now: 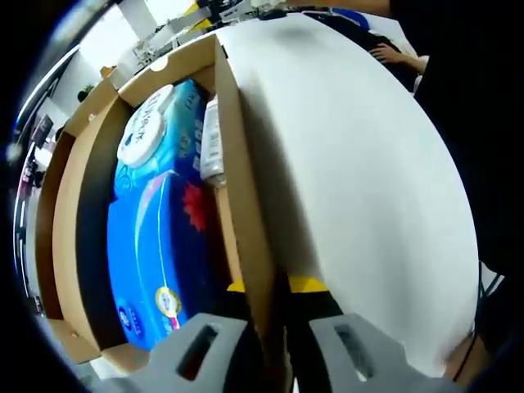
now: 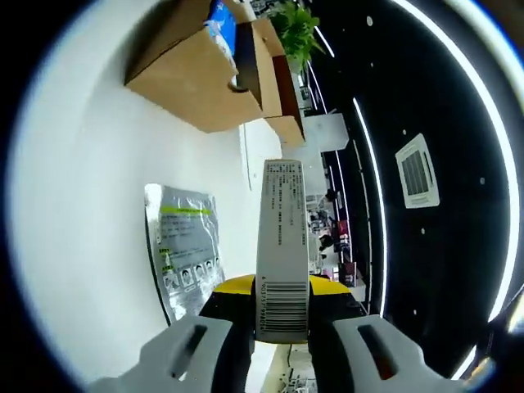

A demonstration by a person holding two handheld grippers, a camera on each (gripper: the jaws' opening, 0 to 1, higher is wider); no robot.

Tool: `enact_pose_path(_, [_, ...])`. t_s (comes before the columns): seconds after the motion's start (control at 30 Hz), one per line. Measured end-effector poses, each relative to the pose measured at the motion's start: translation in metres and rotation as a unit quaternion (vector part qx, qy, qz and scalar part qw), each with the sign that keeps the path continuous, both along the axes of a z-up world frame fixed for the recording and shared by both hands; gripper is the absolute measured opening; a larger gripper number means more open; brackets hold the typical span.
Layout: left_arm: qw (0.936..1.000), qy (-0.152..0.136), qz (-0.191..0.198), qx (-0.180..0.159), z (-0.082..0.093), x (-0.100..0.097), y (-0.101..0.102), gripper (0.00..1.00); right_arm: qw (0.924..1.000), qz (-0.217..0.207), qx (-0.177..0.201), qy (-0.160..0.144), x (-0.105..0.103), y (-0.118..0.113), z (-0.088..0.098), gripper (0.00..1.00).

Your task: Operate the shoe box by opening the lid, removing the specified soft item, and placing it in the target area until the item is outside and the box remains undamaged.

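The cardboard shoe box (image 1: 246, 188) stands open on the white table (image 1: 368, 164), its lid (image 1: 49, 213) folded back on the left. Inside lie a blue wet-wipes pack (image 1: 155, 237) with a white round cap and a small white packet (image 1: 211, 143). My left gripper (image 1: 272, 288) is shut on the box's side wall, one jaw inside and one outside. My right gripper (image 2: 282, 288) is shut on a flat white pack (image 2: 282, 246) with printed text and a barcode, held above the table. In the right gripper view the shoe box (image 2: 196, 74) sits further off.
A silver-grey pouch (image 2: 184, 254) with green print lies flat on the table (image 2: 90, 205) below the right gripper. A green plant (image 2: 295, 29) stands behind the box. A person's hand (image 1: 397, 56) rests at the table's far edge.
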State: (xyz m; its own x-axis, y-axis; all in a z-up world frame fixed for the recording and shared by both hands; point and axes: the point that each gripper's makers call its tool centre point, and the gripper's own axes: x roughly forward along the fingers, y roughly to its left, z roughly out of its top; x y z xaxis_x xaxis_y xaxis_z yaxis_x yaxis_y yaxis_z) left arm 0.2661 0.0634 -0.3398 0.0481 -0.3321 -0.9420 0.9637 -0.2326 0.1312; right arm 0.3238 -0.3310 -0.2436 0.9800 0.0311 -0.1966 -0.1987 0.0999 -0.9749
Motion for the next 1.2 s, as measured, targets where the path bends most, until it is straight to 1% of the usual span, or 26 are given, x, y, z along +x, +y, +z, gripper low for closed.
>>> enact_pose_path(0.03, [1.0, 0.0, 0.0, 0.0, 0.0, 0.0, 0.0, 0.04, 0.9999, 0.005, -0.012, 0.001, 0.001, 0.001, -0.001, 0.21])
enact_pose_path(0.13, [1.0, 0.001, 0.001, -0.001, 0.0, 0.0, 0.0, 0.04, 0.9999, 0.008, -0.014, 0.004, 0.003, 0.0, -0.006, 0.21])
enact_pose_path(0.17, [1.0, 0.001, 0.0, -0.001, 0.0, 0.0, 0.0, 0.04, 0.9999, 0.011, -0.007, 0.005, 0.005, 0.0, -0.007, 0.21])
enact_pose_path(0.2, [1.0, 0.001, 0.0, 0.0, 0.0, 0.0, 0.0, 0.04, 0.9999, 0.008, 0.001, 0.014, 0.006, -0.002, -0.011, 0.21])
enact_pose_path(0.23, [1.0, 0.0, 0.0, 0.0, 0.0, 0.0, 0.0, 0.04, 0.9999, 0.01, -0.003, 0.012, 0.007, -0.003, -0.013, 0.21])
enact_pose_path(0.37, [1.0, 0.0, 0.001, 0.0, 0.0, 0.001, 0.0, 0.04, 0.9994, 0.021, -0.017, 0.023, 0.008, 0.001, -0.02, 0.21])
enact_pose_path(0.5, [1.0, -0.001, 0.001, 0.0, 0.0, 0.0, 0.0, 0.04, 0.9989, 0.026, -0.023, 0.031, 0.011, 0.0, -0.028, 0.21])
enact_pose_path(0.57, [1.0, -0.001, 0.001, 0.0, 0.0, 0.0, 0.0, 0.04, 0.9983, 0.034, -0.033, 0.034, 0.013, 0.002, -0.032, 0.21])
enact_pose_path(0.63, [1.0, -0.001, 0.001, 0.0, 0.0, 0.001, 0.0, 0.04, 0.997, 0.041, -0.051, 0.041, 0.014, 0.004, -0.038, 0.21])
enact_pose_path(0.7, [1.0, 0.0, 0.001, -0.001, 0.0, 0.001, 0.0, 0.04, 0.9964, 0.045, -0.053, 0.048, 0.016, 0.004, -0.042, 0.21])
enact_pose_path(1.0, [1.0, -0.001, 0.001, -0.001, -0.001, -0.007, 0.0, 0.04, 0.9949, 0.048, -0.061, 0.064, 0.016, 0.009, -0.046, 0.21])
enact_pose_path(1.17, [1.0, -0.002, 0.001, 0.0, -0.001, -0.009, 0.0, 0.04, 0.9935, 0.055, -0.074, 0.067, 0.017, 0.014, -0.045, 0.21])
enact_pose_path(1.2, [1.0, -0.002, 0.001, 0.0, -0.001, -0.009, 0.0, 0.04, 0.9925, 0.059, -0.083, 0.067, 0.018, 0.015, -0.045, 0.21])
